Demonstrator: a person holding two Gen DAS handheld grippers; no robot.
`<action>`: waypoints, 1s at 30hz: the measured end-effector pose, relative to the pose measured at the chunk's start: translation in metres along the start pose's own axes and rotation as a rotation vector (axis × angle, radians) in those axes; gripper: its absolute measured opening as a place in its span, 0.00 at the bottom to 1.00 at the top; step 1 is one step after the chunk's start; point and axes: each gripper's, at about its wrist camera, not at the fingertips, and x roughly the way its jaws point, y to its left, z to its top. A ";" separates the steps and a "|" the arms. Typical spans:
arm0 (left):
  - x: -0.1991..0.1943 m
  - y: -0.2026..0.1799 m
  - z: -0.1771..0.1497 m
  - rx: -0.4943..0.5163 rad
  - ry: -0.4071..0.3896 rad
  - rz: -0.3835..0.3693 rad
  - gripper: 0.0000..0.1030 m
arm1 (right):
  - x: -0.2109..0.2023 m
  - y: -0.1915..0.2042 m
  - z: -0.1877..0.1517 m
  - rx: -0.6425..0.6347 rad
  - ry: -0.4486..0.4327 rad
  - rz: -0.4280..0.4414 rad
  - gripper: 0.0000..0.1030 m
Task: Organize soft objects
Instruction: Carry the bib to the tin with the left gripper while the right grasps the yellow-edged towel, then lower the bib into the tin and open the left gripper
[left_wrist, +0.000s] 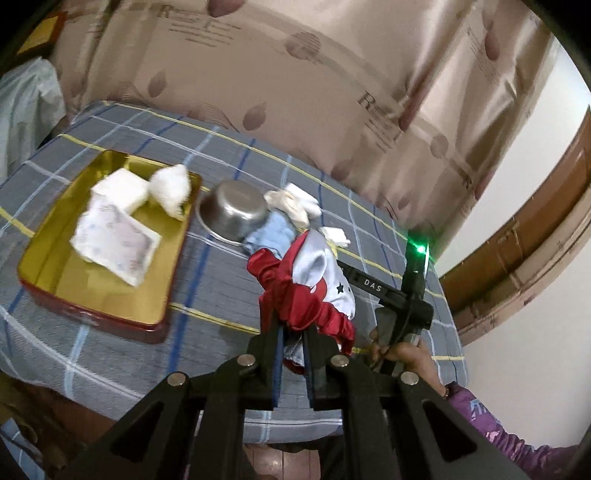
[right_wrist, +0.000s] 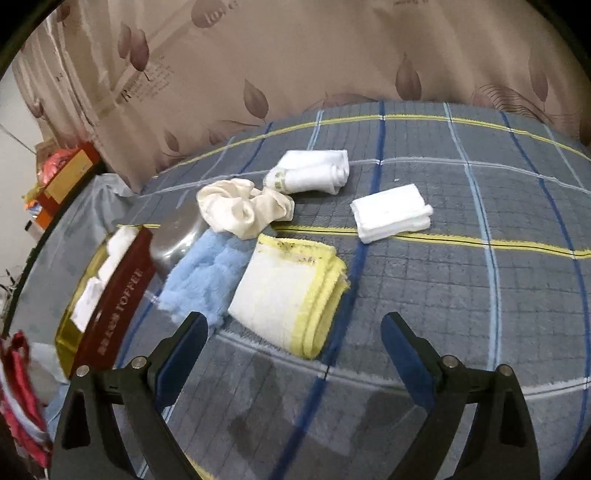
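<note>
Left wrist view shows our left tool (left_wrist: 293, 334) clamped on a red satin and white cloth bundle with a black star (left_wrist: 314, 291), lifted above the grey plaid-covered worktop (left_wrist: 221, 280) just right of the gold-lined rectangular tin with red sides (left_wrist: 92, 310). That tin already holds three pale soft items: a flat printed white packet (left_wrist: 114, 243), a folded white square (left_wrist: 120, 192) and a fluffy white wad (left_wrist: 171, 188), so we judge the sorting partly done. In the right wrist view our right tool (right_wrist: 295, 332) stands wide and empty, hovering over a folded white towel with yellow trim (right_wrist: 291, 291). Still loose on the worktop: that towel, a fuzzy light blue cloth (right_wrist: 201, 273) touching it, a cream scrunchie (right_wrist: 240, 208), a rolled white cloth with a patterned end (right_wrist: 314, 171), and a small folded white pad (right_wrist: 391, 212) well apart to the right. An upturned steel bowl (left_wrist: 232, 212) sits just beside the tin's far corner, touching the blue cloth; it could get bumped. The tin has bare floor near its front end, room for the bundle. The worktop's near edge is close under the left tool, and a leaf-print curtain (right_wrist: 295, 55) hangs along the far edge. Our right hand (left_wrist: 402, 350) is near the left tool, so we judge the crossing space tight.
</note>
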 end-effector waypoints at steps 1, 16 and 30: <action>-0.004 0.005 0.001 -0.009 -0.003 0.000 0.09 | 0.006 0.000 0.001 0.008 0.015 -0.008 0.91; -0.039 0.079 0.023 -0.111 -0.103 0.123 0.09 | -0.001 0.009 -0.004 -0.052 -0.023 -0.029 0.21; 0.016 0.135 0.097 -0.111 -0.135 0.299 0.10 | -0.022 0.004 -0.031 -0.091 -0.086 -0.036 0.20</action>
